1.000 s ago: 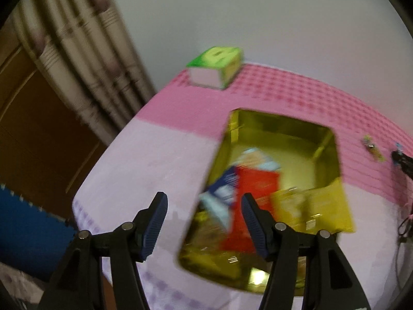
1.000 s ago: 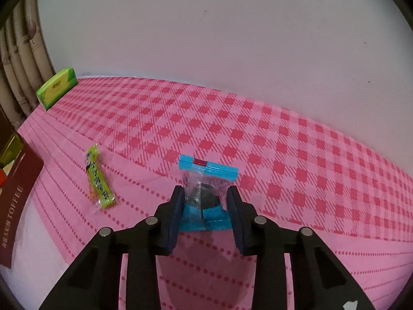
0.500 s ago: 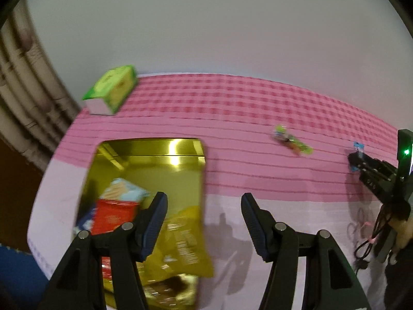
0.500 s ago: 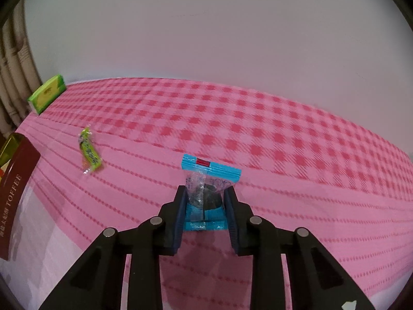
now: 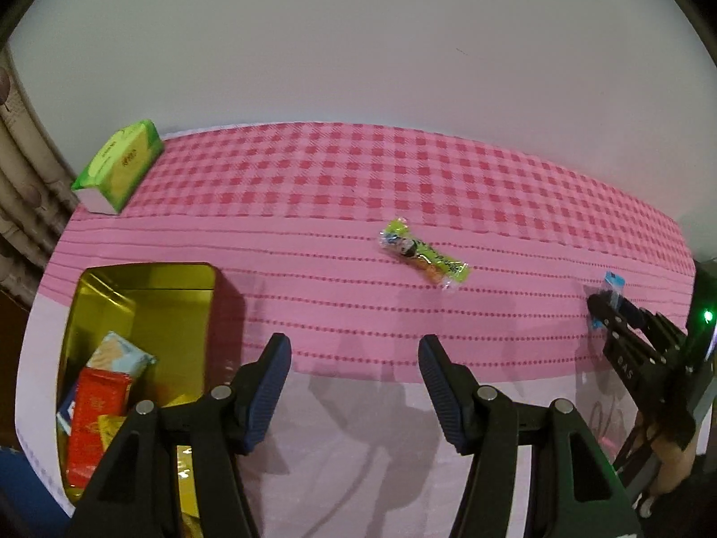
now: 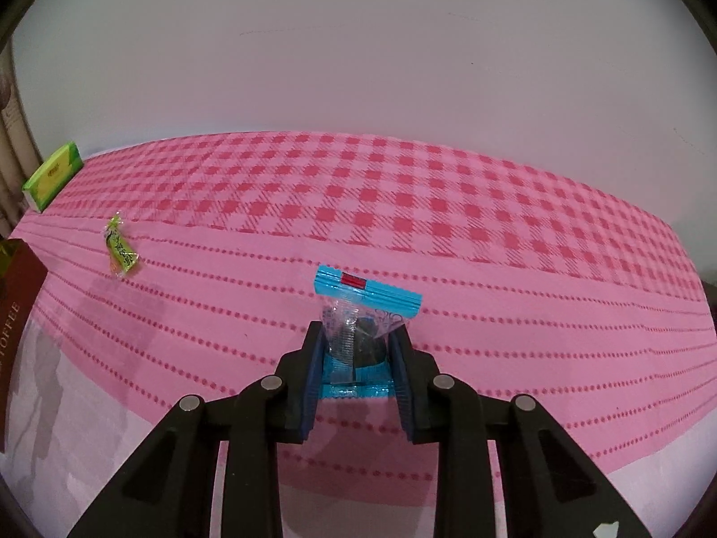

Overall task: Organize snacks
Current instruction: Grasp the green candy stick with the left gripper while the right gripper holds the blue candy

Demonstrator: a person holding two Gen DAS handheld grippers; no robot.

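Two loose snacks remain outside the tin point(image 5: 148, 275), frame lower left. Right gripper point(image 6: 357, 361) is clamped on the blue packet point(image 6: 365, 314), frame centre: light, crinkly, slippery film, so squeeze across the middle. Left gripper point(image 5: 354, 385) gapes wide, nothing held; green candy point(image 5: 423, 255) lies ahead.

The word "TOFFEE" is showing in pale letters, running sideways, on the dark red lid point(image 6: 18, 309) at the left edge of the right wrist view. The letters "BAS" are appearing on the right hand-held gripper point(image 5: 613, 304). Print on the green box point(image 5: 120, 166) is too small to read.
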